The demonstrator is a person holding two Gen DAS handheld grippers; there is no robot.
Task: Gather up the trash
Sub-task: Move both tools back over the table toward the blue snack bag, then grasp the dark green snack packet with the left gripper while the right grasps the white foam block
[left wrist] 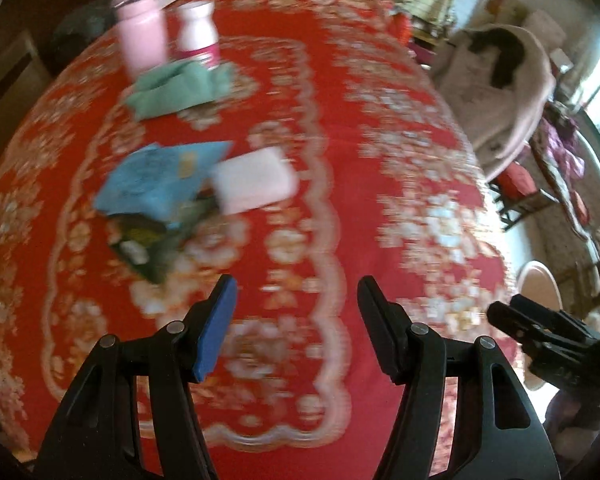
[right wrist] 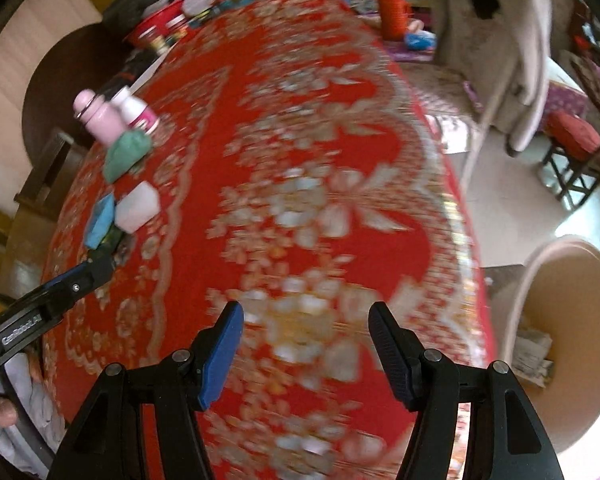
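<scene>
- Two grippers hover over the red floral tabletop (left wrist: 340,80): left gripper (left wrist: 296,312) and right gripper (right wrist: 306,336), fingers apart, nothing between them.
- Trash pile, blue wrapper (left wrist: 156,180), white packet (left wrist: 252,180) and dark wrapper (left wrist: 148,240), lies at ten o'clock of the left fingers.
- Beige bin (right wrist: 560,340) stands at three o'clock of the right fingers.
</scene>
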